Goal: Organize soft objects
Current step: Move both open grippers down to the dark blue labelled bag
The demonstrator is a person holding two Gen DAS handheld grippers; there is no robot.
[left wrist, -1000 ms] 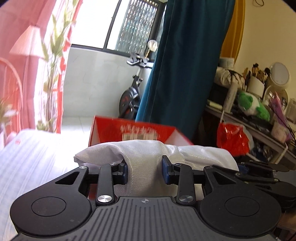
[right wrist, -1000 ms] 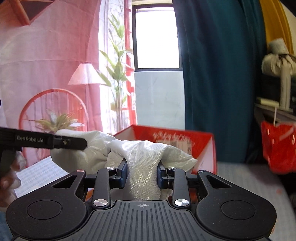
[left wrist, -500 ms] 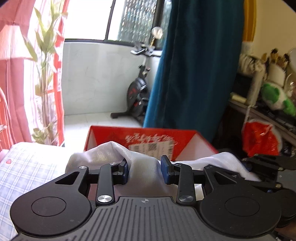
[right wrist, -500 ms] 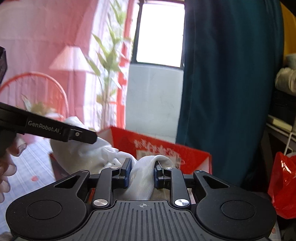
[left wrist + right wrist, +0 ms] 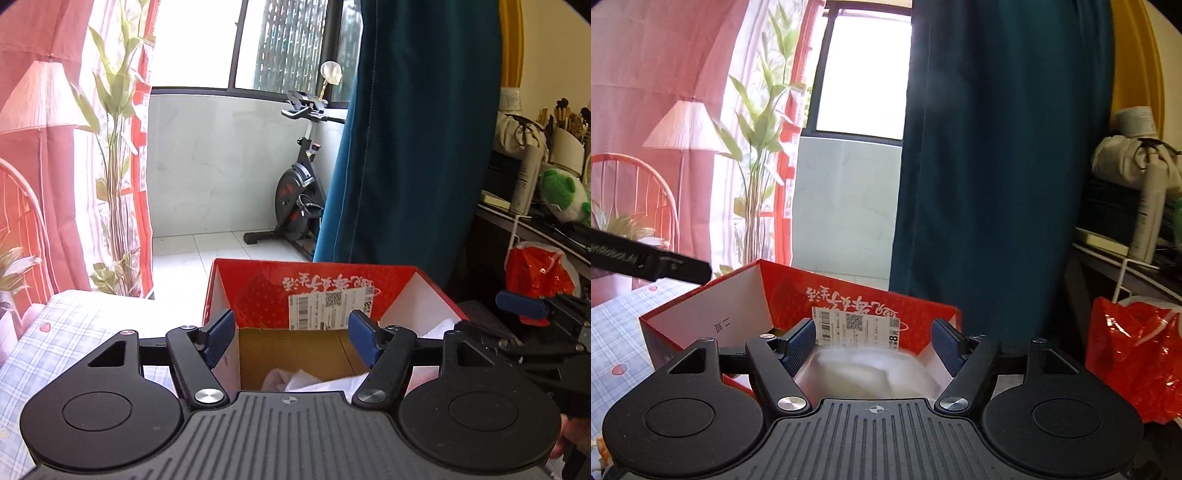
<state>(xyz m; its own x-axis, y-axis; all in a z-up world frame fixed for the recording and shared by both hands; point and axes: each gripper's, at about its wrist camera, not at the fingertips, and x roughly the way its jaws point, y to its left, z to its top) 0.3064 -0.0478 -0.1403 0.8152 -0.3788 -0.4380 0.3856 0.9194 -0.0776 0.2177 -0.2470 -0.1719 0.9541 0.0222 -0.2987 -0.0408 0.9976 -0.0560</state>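
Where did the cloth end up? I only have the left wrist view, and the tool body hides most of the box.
Observer: The right wrist view shows the cloth lying bundled inside the box, just below the shipping label.
Operator: Is the right tool clear of it? From here I see that tool only side-on.
Observer: Yes. The right tool has just been opening. Its jaws stand apart, with the pads off the cloth, which sits lower in the box between them.
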